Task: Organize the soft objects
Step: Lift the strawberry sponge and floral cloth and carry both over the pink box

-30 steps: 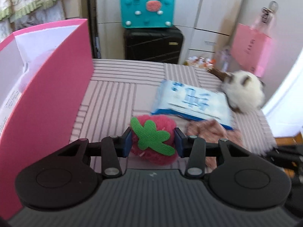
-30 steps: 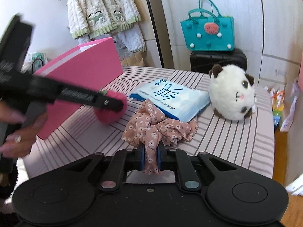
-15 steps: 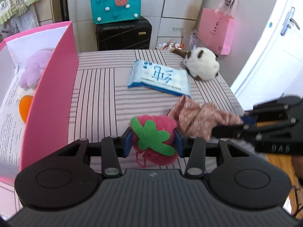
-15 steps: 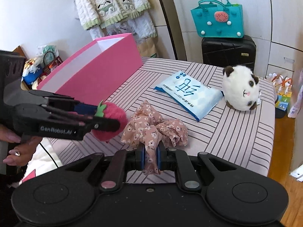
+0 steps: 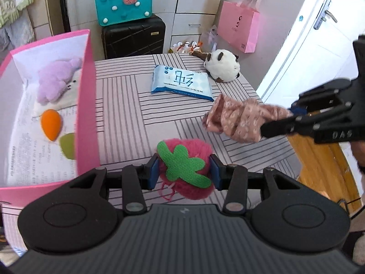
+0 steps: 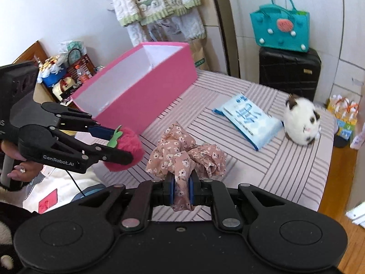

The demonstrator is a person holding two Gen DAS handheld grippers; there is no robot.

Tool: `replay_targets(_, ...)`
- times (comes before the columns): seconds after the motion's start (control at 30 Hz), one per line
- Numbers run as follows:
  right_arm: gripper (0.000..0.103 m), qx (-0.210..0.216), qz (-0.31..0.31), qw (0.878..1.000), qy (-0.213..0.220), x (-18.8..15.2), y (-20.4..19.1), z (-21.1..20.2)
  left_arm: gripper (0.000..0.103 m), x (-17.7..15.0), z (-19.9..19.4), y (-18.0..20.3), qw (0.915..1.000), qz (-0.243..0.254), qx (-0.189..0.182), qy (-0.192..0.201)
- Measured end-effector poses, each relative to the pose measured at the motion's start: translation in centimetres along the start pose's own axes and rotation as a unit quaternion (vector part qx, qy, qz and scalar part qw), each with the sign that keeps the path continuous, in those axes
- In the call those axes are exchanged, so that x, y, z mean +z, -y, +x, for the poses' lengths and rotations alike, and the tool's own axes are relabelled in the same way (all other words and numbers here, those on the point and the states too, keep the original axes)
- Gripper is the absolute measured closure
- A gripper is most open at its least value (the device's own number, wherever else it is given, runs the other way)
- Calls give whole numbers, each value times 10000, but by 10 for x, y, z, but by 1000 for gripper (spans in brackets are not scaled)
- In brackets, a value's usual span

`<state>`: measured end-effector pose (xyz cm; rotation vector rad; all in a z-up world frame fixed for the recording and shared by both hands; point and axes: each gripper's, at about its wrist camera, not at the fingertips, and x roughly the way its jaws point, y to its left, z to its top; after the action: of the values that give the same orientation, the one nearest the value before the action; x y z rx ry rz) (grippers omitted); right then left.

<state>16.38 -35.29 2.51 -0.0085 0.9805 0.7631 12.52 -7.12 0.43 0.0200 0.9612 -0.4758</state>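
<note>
Now both loads up off the striped worktop (image 5: 127, 118); nearest in the left wrist view, left tool (image 5: 184, 168) clamped on the plush strawberry (image 5: 191, 159), blue pads pressed into its sides, green leaf patch facing the camera; nearest in the right wrist view, right tool (image 6: 181, 190) pinched fully together on a fold of the floral scrunchie (image 6: 187, 155), the rest of the fabric bunched above the pads. A second ago the scrunchie lying spread on the cloth and the strawberry low beside the box wall; since then both lifted clear, with more of the worktop in sight beneath them, and the left view swung round so that the open top of the pink box (image 5: 87, 105) is looked into rather than faced side-on. Probably carrying in hand, release into the box next. Just beyond the strawberry, to its left, box interior showing a lilac plush (image 5: 57, 80), an orange piece (image 5: 51, 124) and a green piece (image 5: 68, 146) already inside; likely about halfway through the sorting. Farther off, unmoved from the earlier frames, tissue pack (image 5: 182, 82) flat on the worktop and the panda plush (image 5: 222, 65) just past it near the far edge, both yet to collect. Beyond, teal bag (image 5: 124, 1) on a black suitcase (image 5: 134, 36).
</note>
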Motion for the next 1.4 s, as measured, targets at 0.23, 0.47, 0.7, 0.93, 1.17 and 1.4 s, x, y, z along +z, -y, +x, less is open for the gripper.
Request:
replay_targets(0.23, 87, 97, -167, 9998, 68, 20, -23, -10, 59, -4, -32, -10, 9997, 54, -252, -18)
replay_targets(0.47, 87, 426, -337, 9982, 250, 48, -46, -8, 59, -5, -77, -30, 9991, 115, -318, 272)
replay_targets(0.7, 87, 778, -697, 9941, 306, 80, -70, 8, 59, -3, -119, -74, 9965, -29, 109, 834)
replay_targets(0.93, 86, 764, -1168, 9898, 278, 117, -98, 45, 59, 7, -92, -129, 9966, -305, 575, 505)
replay_targets(1.17, 86, 648, -1355, 9886, 132, 156, -115, 91, 59, 30, -47, -168, 9941, -218, 1007, -344)
replay_targets(1.4, 86, 533, -1361, 9891, -193, 187, -122, 153, 58, 33, -7, -181, 9908, 134, 1168, -666)
